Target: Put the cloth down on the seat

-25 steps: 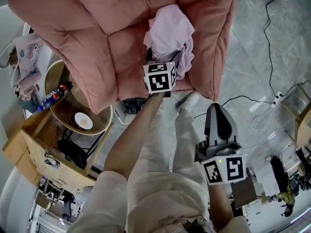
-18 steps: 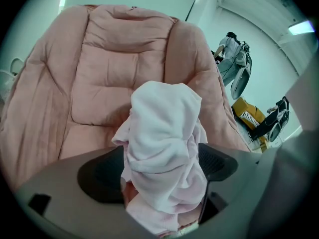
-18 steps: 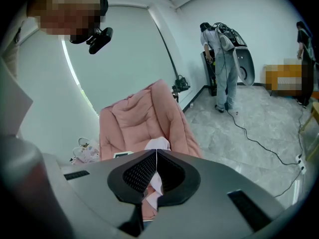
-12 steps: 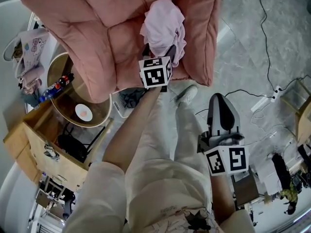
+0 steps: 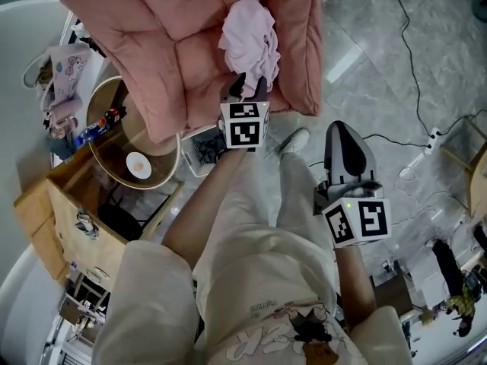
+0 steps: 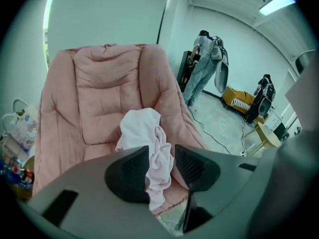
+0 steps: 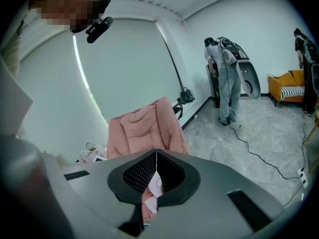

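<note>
A crumpled pale pink cloth [image 5: 248,40] lies on the seat of the pink cushioned armchair [image 5: 175,36], near its front edge. My left gripper [image 5: 245,90] hovers just in front of the cloth's lower fold. Its jaws are closing, and a gap still shows between them. In the left gripper view the cloth [image 6: 144,133] shows through that gap on the seat [image 6: 99,108], and the pads of the left gripper [image 6: 162,152] do not press on it. My right gripper [image 5: 342,135] hangs over the floor to the right, shut and empty, its tips meeting [image 7: 156,153].
A round wooden side table [image 5: 156,177] with a small plate and bottles [image 5: 99,128] stands left of the chair, beside a wooden cabinet [image 5: 68,226]. Cables [image 5: 411,44] and a power strip [image 5: 435,137] lie on the grey floor. A person [image 6: 202,66] stands far back.
The left gripper's jaws have narrowed and it has drawn back a little from the cloth. The cloth stays on the seat. The right gripper holds its place.
</note>
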Motion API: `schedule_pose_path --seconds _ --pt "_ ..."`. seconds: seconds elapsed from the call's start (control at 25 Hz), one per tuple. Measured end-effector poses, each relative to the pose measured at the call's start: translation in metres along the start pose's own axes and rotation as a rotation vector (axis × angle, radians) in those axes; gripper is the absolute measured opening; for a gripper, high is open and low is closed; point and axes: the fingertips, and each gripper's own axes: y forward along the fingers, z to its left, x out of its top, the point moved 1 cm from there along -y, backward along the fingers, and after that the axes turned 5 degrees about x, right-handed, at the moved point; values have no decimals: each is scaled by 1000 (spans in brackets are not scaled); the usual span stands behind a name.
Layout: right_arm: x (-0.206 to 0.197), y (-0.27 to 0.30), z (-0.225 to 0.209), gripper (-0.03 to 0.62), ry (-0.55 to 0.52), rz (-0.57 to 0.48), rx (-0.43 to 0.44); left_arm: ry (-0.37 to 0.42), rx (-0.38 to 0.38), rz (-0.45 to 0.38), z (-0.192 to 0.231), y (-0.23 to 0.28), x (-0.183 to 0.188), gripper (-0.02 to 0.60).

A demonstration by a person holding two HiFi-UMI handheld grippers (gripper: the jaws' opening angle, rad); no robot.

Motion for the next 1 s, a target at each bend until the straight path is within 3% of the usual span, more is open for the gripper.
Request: schedule_pose_path --seconds 0.12,0.2,0.24,0.8,1.0 --pt "3 -16 -7 21 -3 26 10 23 19 -46 -12 -27 15 117" --pt "4 -28 -14 21 5 37 9 29 42 -77 -20 -47 26 22" --pt "6 -35 -17 21 6 31 10 40 40 -90 -26 -59 31 6" --pt "51 -125 -34 21 -27 -89 100 169 -67 -243 -141 -223 75 5" --pt "51 -159 -26 21 -61 -93 122 127 -71 -306 -164 -289 73 5"
